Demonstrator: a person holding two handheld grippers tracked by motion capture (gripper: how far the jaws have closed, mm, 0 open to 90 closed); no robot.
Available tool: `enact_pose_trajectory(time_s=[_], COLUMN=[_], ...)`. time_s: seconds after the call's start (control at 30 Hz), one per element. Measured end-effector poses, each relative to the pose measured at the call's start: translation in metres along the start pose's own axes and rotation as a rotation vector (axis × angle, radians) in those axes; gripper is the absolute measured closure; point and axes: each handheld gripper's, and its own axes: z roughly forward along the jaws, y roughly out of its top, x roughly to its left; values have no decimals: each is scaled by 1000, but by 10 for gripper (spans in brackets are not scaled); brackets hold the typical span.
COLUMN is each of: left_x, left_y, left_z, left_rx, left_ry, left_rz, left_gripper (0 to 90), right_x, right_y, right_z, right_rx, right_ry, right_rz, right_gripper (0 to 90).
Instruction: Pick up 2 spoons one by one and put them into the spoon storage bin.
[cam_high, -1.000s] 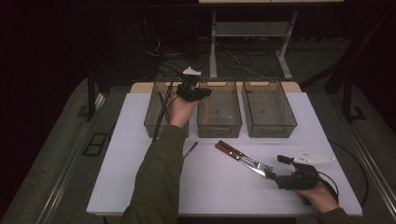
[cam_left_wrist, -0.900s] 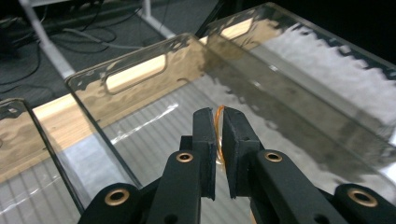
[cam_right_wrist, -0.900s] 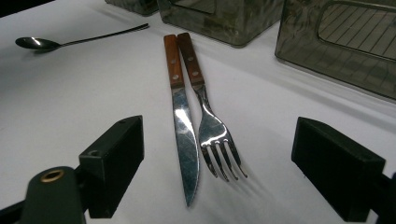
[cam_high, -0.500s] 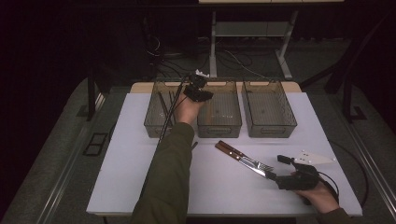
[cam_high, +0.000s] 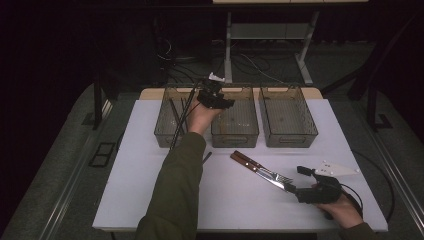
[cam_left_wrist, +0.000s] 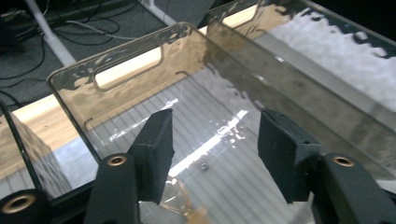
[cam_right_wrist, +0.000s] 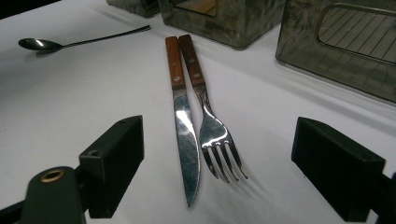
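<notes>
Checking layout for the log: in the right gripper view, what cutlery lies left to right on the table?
Spoon → knife → fork, the last two side by side.

No readable text or labels anywhere

Table (cam_high: 150, 200): three bins stand in a row along its far edge.
Left bin (cam_high: 167, 120): leftmost of the row, with long utensils leaning in it.
Middle bin (cam_high: 240, 127): between the other two; the left gripper (cam_high: 216, 95) hangs over its far left corner.
Right bin (cam_high: 287, 117): rightmost, just beside the middle one.
Knife (cam_right_wrist: 184, 126) and fork (cam_right_wrist: 210, 121): side by side on the table, before the middle bin, handles toward the bins.
Spoon (cam_right_wrist: 56, 43): on the table, left of the knife.
Right gripper (cam_high: 297, 182): near the table's front right corner, tips just beside the fork's tines.
</notes>
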Motion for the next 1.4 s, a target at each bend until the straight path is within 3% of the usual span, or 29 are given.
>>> enact_pose_trajectory(time_s=[0.03,0.17,0.33,0.37,0.63,0.93,1.4], left_x=[-2,-6,-16,-16,-31,-35,-35], left_y=[0,0,-6,-8,-28,-63,-127], left_z=[-1,-12,-31,-35,-71,-102,-138], left_rx=[-8,-14,-24,-17,-34,-48,-78], left_ry=[-14,-33,-32,-35,-59,-50,-26], left_rz=[-11,8,1,32,74,88,54], left_gripper=[422,384,345,335,275,240,210], right_x=[0,-1,-1,-1,-1,0,0], right_y=[0,0,0,0,-1,-1,-1], right_z=[0,-1,-1,-1,-1,0,1], right_rx=[-2,-2,-1,0,-1,5,9], right_ry=[-1,-4,-4,-4,-9,-9,-13], right_rz=[0,1,0,3,3,4,4], right_gripper=[165,165,165,165,165,165,165])
